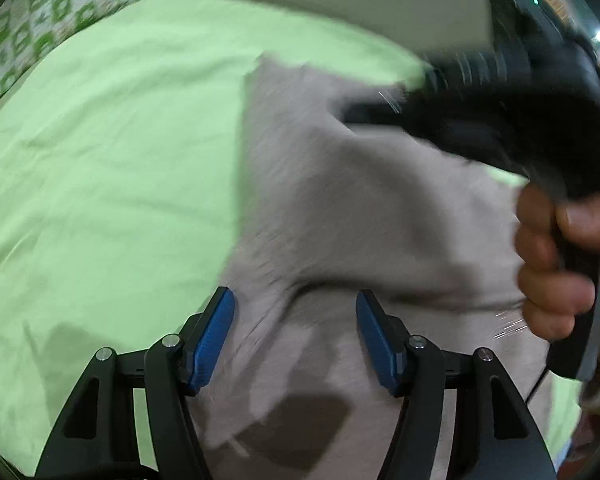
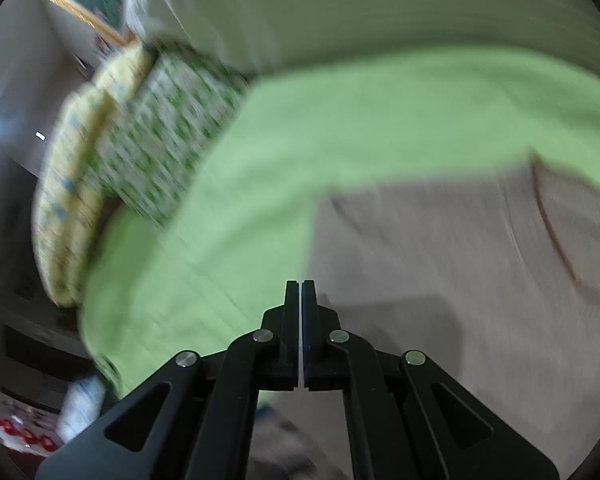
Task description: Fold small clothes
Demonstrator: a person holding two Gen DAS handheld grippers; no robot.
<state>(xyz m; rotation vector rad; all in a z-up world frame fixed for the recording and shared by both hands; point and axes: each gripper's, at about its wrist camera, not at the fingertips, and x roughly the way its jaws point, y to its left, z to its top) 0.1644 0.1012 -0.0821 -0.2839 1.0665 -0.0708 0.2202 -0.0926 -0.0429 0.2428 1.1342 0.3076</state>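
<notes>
A small grey-beige garment (image 1: 340,220) lies on a light green sheet (image 1: 100,160), partly folded over itself. My left gripper (image 1: 296,340) is open just above the garment's near part, blue pads (image 1: 214,340) apart, empty. The right gripper's black body (image 1: 500,112) hovers over the garment's far right, held by a hand (image 1: 556,264), blurred. In the right wrist view my right gripper (image 2: 302,286) is shut with nothing seen between its jaws, above the garment's left edge (image 2: 440,260) where it meets the green sheet (image 2: 300,140).
A green-and-white patterned cover (image 1: 40,20) lies at the far left; it also shows in the right wrist view (image 2: 156,140) beside a yellow patterned cushion (image 2: 68,200). A pale wall (image 2: 380,8) stands behind the bed. The sheet's edge drops off at left (image 2: 96,320).
</notes>
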